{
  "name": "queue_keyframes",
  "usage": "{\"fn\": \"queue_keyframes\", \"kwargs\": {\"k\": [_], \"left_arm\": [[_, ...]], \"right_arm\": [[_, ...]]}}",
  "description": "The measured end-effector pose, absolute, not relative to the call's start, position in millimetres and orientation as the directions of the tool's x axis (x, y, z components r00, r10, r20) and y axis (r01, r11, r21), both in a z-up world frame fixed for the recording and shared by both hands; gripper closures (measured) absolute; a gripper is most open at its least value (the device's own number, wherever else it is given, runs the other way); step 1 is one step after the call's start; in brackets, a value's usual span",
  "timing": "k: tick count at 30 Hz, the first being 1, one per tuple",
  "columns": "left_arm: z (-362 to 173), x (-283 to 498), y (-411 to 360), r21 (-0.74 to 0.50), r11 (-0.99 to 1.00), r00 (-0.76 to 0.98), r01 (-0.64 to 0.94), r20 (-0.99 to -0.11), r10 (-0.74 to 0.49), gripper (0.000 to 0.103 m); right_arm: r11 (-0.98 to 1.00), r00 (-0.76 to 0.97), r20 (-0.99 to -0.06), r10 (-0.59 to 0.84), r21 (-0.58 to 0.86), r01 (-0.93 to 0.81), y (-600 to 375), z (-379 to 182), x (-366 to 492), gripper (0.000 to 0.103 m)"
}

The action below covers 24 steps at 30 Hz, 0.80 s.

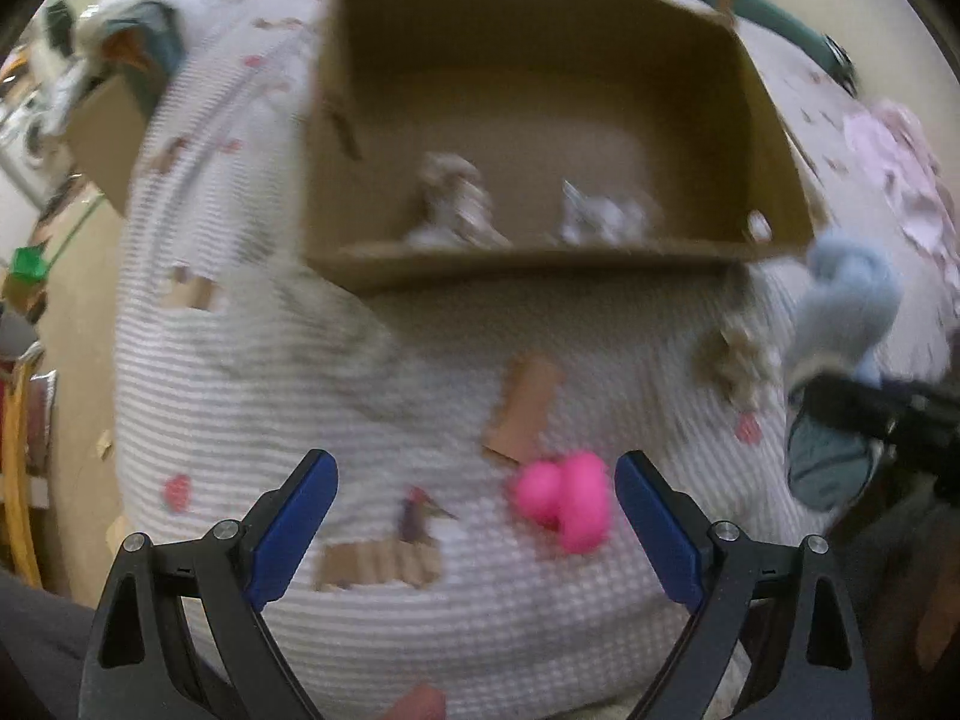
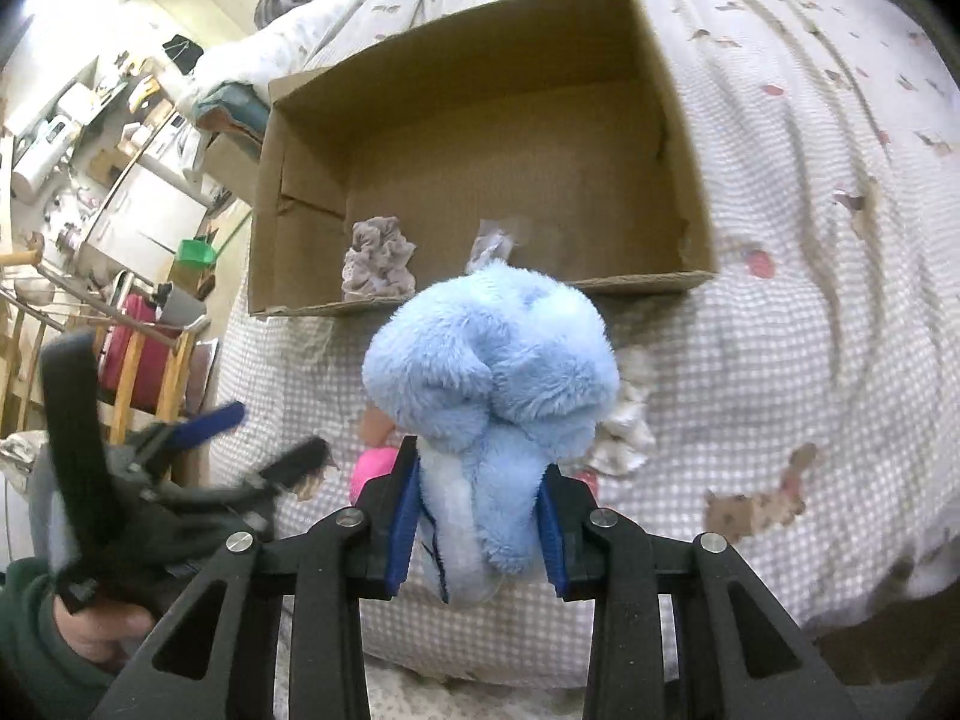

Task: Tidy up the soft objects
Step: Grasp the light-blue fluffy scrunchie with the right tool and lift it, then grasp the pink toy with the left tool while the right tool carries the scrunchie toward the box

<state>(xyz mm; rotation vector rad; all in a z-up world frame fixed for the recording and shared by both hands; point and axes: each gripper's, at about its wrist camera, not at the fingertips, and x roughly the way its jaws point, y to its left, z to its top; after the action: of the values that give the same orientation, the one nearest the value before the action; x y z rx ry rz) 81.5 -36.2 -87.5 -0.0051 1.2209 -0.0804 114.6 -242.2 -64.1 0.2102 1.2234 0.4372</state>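
Observation:
My right gripper [image 2: 480,516] is shut on a fluffy light blue plush toy [image 2: 492,372] and holds it above the bed, in front of an open cardboard box [image 2: 690,192]. The toy also shows at the right of the left wrist view [image 1: 846,306]. The box [image 1: 336,120] holds a grey-pink soft toy [image 2: 378,261] and a crumpled pale item [image 2: 495,243]. My left gripper [image 1: 477,516] is open just above the checked bedspread [image 1: 300,372], with a bright pink soft toy [image 1: 567,498] near its right finger. A cream soft item [image 2: 627,420] lies behind the blue toy.
The box sits on a bed covered with a white checked, printed bedspread [image 2: 810,240]. A pillow and bedding [image 2: 312,30] lie behind the box. To the left, off the bed, stand shelves, a wooden rack [image 2: 138,372] and household clutter. Pink cloth [image 1: 900,168] lies at the right.

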Motion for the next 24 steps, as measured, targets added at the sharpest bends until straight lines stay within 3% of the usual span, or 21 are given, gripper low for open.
{"fn": "queue_keyframes", "kwargs": {"k": [4,6,10,12,14,15,24], "left_arm": [[-103,83,-52,-0.058,0.993,0.31,0.099,-0.947,-0.086,0.014],[-108,84,-59,-0.071,0.989,0.288,0.13,-0.952,-0.106,0.029],[-119,84,-70,-0.096,0.981,0.235,0.171,-0.963,-0.135,0.049],[-122,83,-74,-0.086,0.978,0.227,0.19,-0.965,-0.129,0.065],[-119,81,-76,-0.082,0.976,0.238,0.204,-0.962,-0.13,0.07],[-118,80,-77,-0.088,0.974,0.243,0.207,-0.96,-0.138,0.082],[-102,67,-70,-0.074,0.978,0.261,0.195,-0.957,-0.124,0.084]], "right_arm": [[0.903,0.293,-0.856,0.425,0.38,-0.201,-250,-59,109,0.067],[0.903,0.304,-0.852,0.426,0.382,-0.195,-254,-53,107,0.067],[0.908,0.316,-0.853,0.416,0.37,-0.195,-257,-49,106,0.066],[0.91,0.313,-0.856,0.411,0.367,-0.192,-257,-50,107,0.066],[0.909,0.314,-0.854,0.414,0.367,-0.199,-252,-51,109,0.066],[0.909,0.314,-0.855,0.412,0.364,-0.202,-253,-51,108,0.066],[0.91,0.301,-0.862,0.407,0.352,-0.22,-246,-56,110,0.066]]}}
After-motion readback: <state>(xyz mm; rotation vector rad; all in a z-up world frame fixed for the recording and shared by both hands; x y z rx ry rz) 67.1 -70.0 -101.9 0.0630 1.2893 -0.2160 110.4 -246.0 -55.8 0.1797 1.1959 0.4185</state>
